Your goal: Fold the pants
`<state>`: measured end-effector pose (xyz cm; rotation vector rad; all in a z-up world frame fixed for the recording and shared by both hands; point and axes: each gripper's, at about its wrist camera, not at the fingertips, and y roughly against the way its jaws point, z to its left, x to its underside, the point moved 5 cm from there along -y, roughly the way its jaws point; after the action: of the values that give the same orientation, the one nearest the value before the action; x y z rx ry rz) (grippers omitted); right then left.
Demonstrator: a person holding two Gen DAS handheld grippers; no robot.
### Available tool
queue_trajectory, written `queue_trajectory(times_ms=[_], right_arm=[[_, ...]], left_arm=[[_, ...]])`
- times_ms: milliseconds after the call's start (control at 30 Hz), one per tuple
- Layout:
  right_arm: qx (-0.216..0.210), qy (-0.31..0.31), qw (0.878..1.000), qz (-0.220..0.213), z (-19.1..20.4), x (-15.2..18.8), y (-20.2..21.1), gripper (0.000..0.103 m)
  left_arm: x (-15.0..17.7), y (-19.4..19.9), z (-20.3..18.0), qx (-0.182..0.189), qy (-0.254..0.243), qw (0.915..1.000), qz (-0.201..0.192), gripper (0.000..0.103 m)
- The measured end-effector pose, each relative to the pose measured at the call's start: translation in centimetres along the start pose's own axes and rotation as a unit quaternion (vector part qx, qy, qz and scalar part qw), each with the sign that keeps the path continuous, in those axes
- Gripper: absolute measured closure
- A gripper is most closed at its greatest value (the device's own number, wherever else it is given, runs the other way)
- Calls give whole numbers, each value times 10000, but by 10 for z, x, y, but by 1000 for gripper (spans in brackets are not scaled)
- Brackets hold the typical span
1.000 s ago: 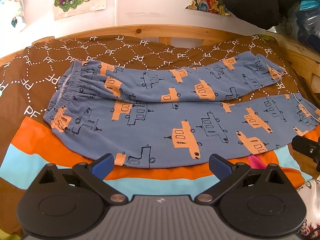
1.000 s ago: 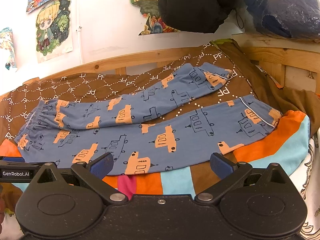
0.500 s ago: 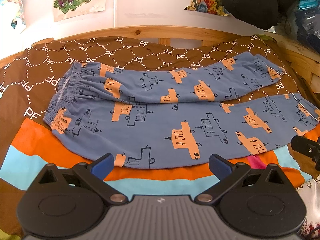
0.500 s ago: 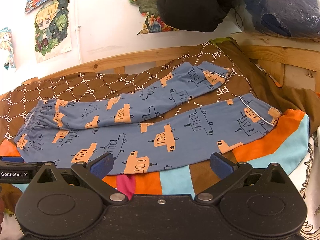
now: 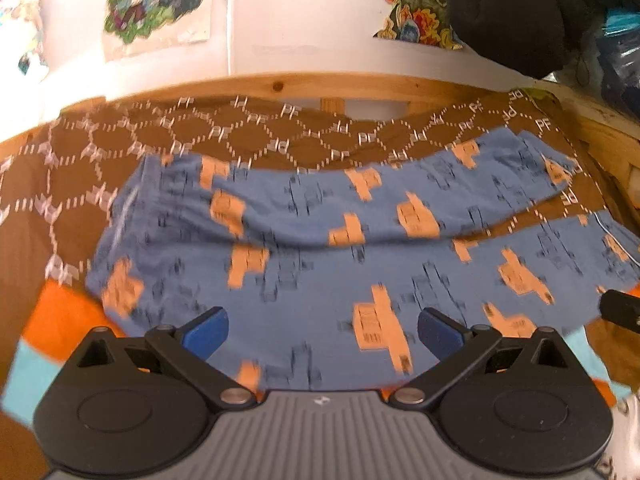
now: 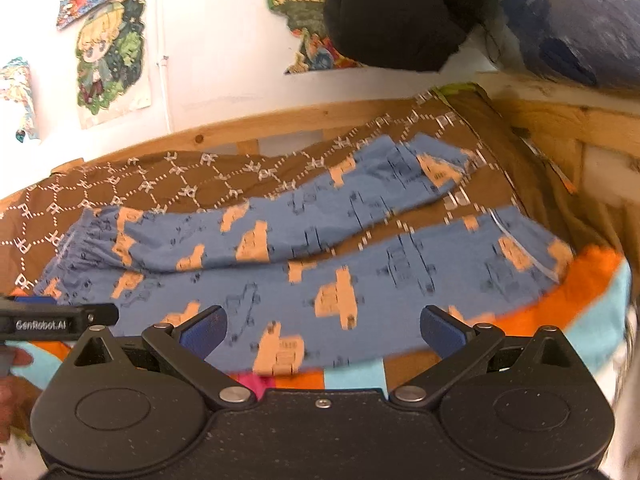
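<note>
**Pants spread crosswise ahead of both open grippers**

The pants point(image 5: 360, 264) are seen laid flat on the bed point(image 5: 280, 136), on a brown patterned cover with an orange and turquoise blanket point(image 6: 592, 276) under their near edge. Their long axis is set across both views: the gathered waistband point(image 6: 76, 252) is placed to the left, and the two leg ends point(image 6: 532, 252) are spread apart in a narrow V to the right. The near leg is found just ahead of both tools; the far leg is angled away toward the wooden bed frame point(image 6: 280, 128).

The left gripper point(image 5: 322, 330) is held with its jaws wide apart and nothing between them, just above the near leg close to the waist end. The right gripper point(image 6: 322, 330) is likewise held with jaws spread and empty, over the near leg further toward the cuff. Both views are blurred by motion.

No fold is judged to have been made. The waist end is judged to be better reached by the left hand and the cuffs by the right, so a lengthwise fold, one leg laid over the other, is thought likely to be started from the near edge.
</note>
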<state>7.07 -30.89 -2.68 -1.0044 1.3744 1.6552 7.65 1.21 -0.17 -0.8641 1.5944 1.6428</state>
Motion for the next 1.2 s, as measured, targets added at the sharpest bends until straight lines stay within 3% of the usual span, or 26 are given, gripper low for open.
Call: queue_trajectory(times_ms=[100,233,467,600,800,900,967,1067,1133,1200], right_arm=[[-258,347,9990,57,-3,-25,-13,1],[-519,1253,9907,118,-2,-58,-43,1],[-1204,2479,9596,562,3,-106,-124,1],[-1415,2897,9428,841,5,-136,-183,1],[-1891,3118,9220,1303,18,-188,-274,2],[-2288,3361,8994,1608,33,-200,-313,15],[-2528,3509,8822,1862,43,-201,-332,25],[-2691,3716,8624,2141,50,-198,-354,39],[-2777,3848,8480,2361,49,-194,-364,44],[-2840,3911,8380,2531,46,-189,-368,44]], left_arm=[[-30,-9,4,-5,-418,9991,-90,0],[-76,-29,17,-65,-883,9959,-170,0],[-134,-95,40,2,-1694,9853,235,0],[-149,-142,53,63,-2046,9785,235,0],[-164,-203,59,489,-2161,9744,371,0],[-167,-227,55,914,-2210,9688,654,1],[-167,-242,54,1283,-2227,9610,1024,5],[-164,-262,60,1390,-2306,9525,1423,13],[-163,-274,67,1483,-2254,9478,1702,25],[-160,-281,73,1514,-2148,9449,1953,48]])
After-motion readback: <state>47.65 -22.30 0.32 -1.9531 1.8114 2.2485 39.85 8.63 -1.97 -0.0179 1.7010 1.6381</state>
